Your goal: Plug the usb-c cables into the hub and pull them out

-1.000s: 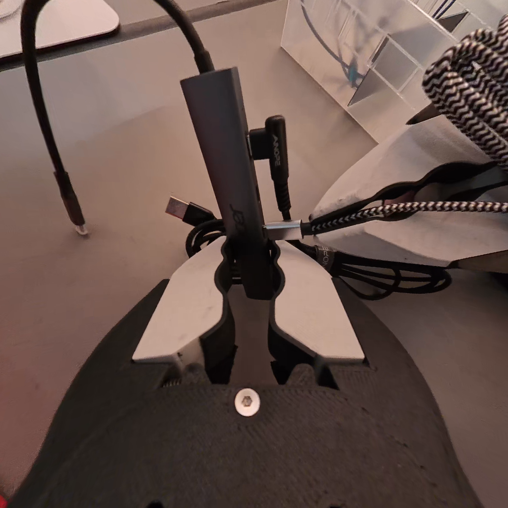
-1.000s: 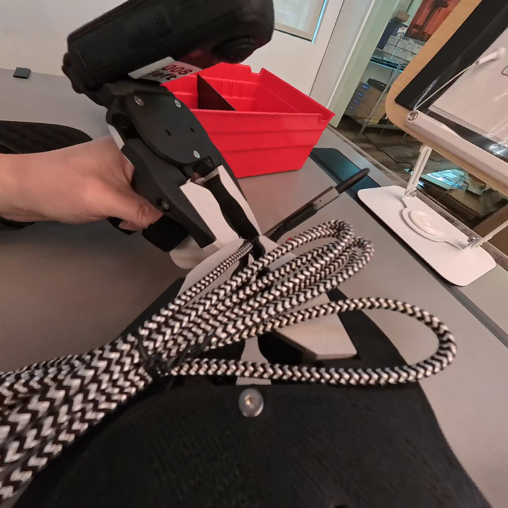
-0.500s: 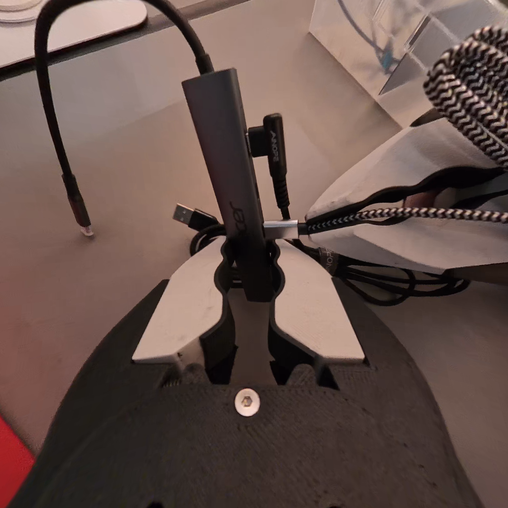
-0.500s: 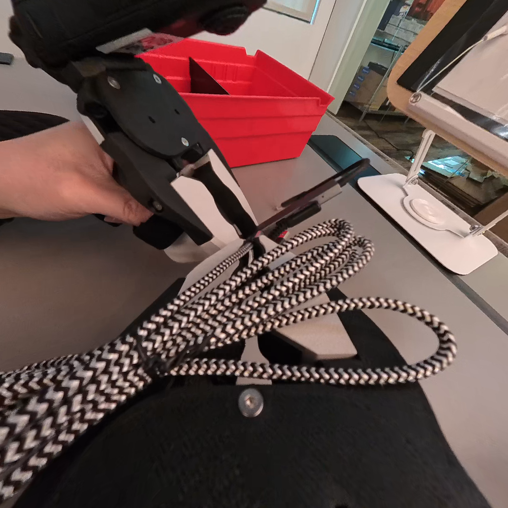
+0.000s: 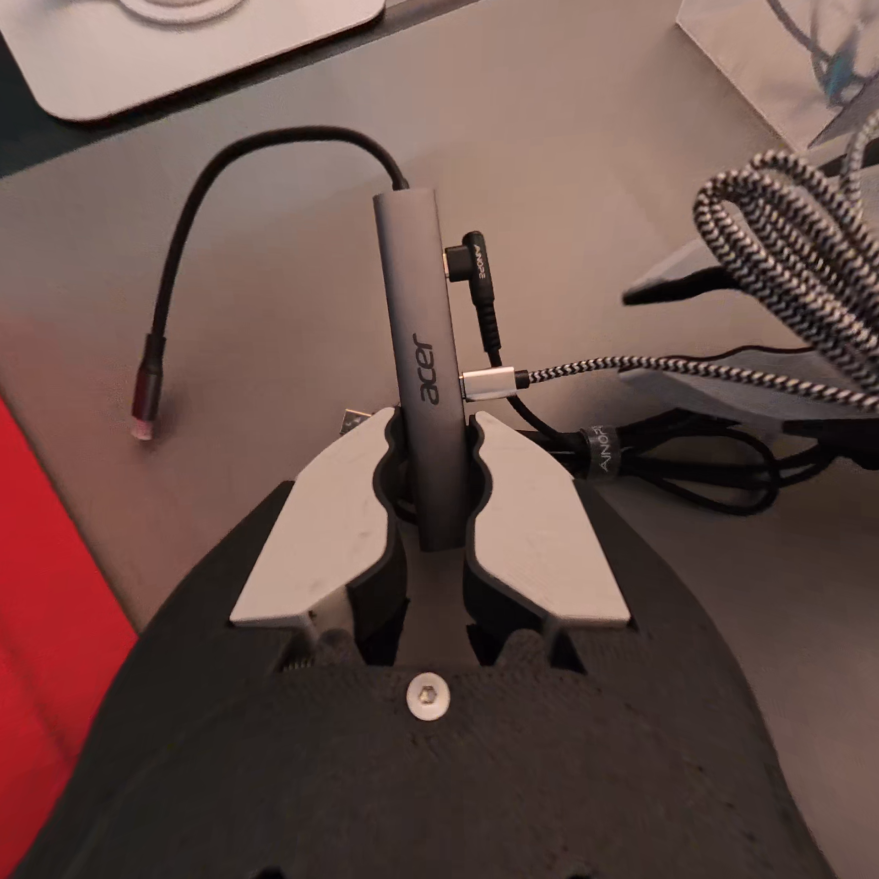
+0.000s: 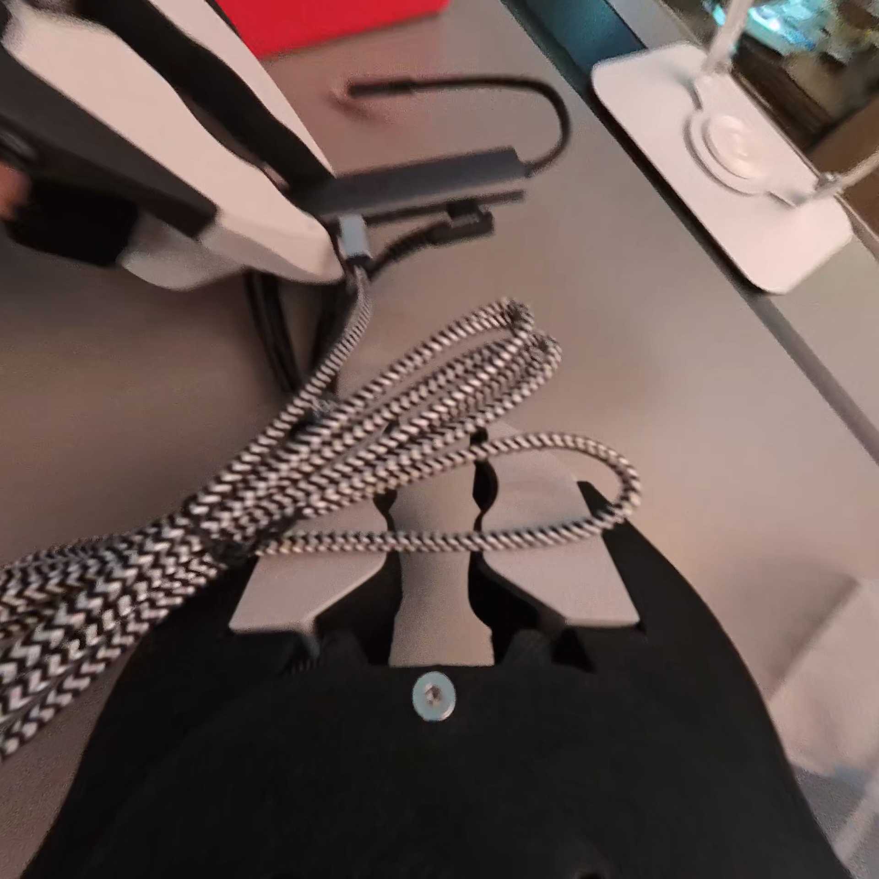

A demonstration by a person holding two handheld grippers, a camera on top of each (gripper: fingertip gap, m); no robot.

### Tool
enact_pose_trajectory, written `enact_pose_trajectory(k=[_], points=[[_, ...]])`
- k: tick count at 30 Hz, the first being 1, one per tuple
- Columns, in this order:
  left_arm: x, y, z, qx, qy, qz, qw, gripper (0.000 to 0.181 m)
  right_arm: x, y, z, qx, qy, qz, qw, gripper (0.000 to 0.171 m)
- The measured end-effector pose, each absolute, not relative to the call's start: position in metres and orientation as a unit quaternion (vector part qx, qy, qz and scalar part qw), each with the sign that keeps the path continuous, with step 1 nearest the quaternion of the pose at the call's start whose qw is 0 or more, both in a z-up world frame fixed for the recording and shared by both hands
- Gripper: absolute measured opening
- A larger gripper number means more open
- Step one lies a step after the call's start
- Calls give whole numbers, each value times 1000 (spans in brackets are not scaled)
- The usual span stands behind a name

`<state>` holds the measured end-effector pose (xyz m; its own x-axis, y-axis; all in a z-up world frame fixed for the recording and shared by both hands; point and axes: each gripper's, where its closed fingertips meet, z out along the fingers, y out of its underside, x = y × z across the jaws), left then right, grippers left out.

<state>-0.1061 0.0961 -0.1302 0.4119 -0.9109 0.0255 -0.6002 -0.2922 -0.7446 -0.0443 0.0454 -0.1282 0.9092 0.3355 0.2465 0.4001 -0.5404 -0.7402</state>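
Observation:
My left gripper [image 5: 433, 418] is shut on the near end of the grey hub [image 5: 418, 333], which points away from me just above the table. A black angled plug [image 5: 468, 259] and the silver plug [image 5: 487, 384] of the black-and-white braided cable [image 5: 594, 376] both sit in the hub's right side. My right gripper [image 6: 435, 475] is slightly open with nothing between its fingers, a short way back from the silver plug [image 6: 354, 233]. The braided cable's loops [image 6: 428, 409] drape over it. The hub [image 6: 418, 178] and left gripper [image 6: 323, 238] show ahead of it.
The hub's own black lead [image 5: 285, 138] arcs left and ends in a loose plug [image 5: 142, 418]. The black cable's coil [image 5: 666, 466] lies right of my left gripper. There is a red bin [image 5: 38, 571] at left, a white stand base [image 6: 737, 157] far off, and a clear box [image 5: 785, 62] at far right.
My right gripper has let go of the braided cable by its plug and drawn back, leaving the plug in the hub. The left gripper has tipped the hub down towards the table.

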Motion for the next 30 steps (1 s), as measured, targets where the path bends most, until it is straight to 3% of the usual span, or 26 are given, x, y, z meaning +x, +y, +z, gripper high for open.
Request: enact_pose_trajectory(k=[1, 8, 12, 16, 20, 22, 26, 30], points=[[-108, 98, -131, -777, 481, -239, 329, 23, -36, 44, -132, -886, -203, -63, 412, 32], [-113, 98, -145, -804, 461, -248, 283, 24, 2, 36, -125, -905, -141, -158, 369, 36], [-111, 95, -150, -806, 467, -243, 271, 24, 25, 40, -90, -873, -87, -199, 437, 41], [-107, 88, -151, -803, 472, -258, 256, 24, 17, 44, -56, -829, -47, -124, 543, 49], [-103, 81, -146, -794, 483, -268, 252, 33, 7, 46, -50, -811, -62, -104, 573, 49], [-106, 85, -130, -789, 479, -264, 281, 47, 4, 47, -53, -809, -86, -125, 568, 49], [-127, 88, -67, -748, 489, -250, 371, 57, -8, 49, -56, -799, -134, -141, 569, 49], [-199, 114, 3, -718, 446, -205, 493, 60, -19, 49, -55, -789, -167, -152, 571, 49]])
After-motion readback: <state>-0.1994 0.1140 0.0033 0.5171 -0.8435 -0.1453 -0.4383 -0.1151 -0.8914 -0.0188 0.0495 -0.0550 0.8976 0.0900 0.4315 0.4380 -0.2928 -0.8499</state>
